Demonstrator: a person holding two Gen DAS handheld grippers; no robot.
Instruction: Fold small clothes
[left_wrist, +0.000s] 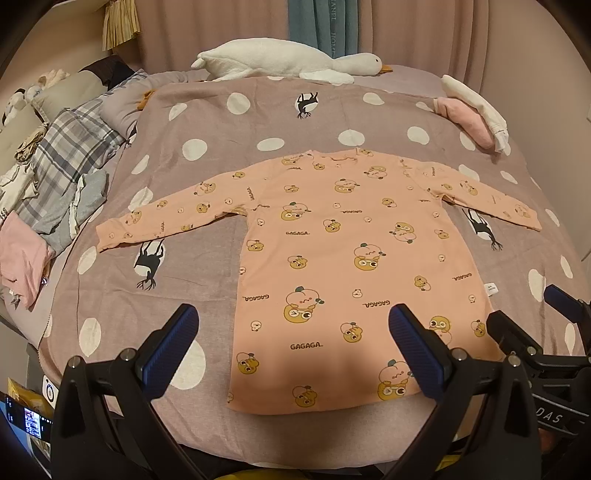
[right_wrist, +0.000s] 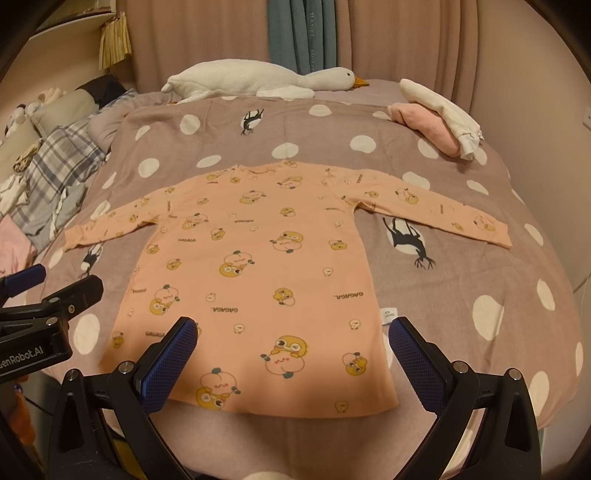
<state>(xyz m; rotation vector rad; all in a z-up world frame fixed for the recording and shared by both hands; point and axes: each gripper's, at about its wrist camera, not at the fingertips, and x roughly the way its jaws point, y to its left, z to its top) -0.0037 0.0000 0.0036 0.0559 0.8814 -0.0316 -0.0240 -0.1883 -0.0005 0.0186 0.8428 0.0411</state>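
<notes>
A small peach long-sleeved shirt (left_wrist: 332, 258) with cartoon prints lies flat on the bed, hem toward me, both sleeves spread out sideways. It also shows in the right wrist view (right_wrist: 258, 280). My left gripper (left_wrist: 293, 325) is open and empty, held above the shirt's hem at its left half. My right gripper (right_wrist: 293, 336) is open and empty, held above the hem at its right half. The right gripper shows at the right edge of the left wrist view (left_wrist: 532, 310). The left gripper shows at the left edge of the right wrist view (right_wrist: 55, 284).
The bed has a mauve spotted cover (left_wrist: 221, 155). A white plush goose (left_wrist: 288, 62) lies at the far edge. Folded pink and white clothes (left_wrist: 472, 114) sit at the far right. A pile of plaid, grey and pink clothes (left_wrist: 59, 177) lies on the left.
</notes>
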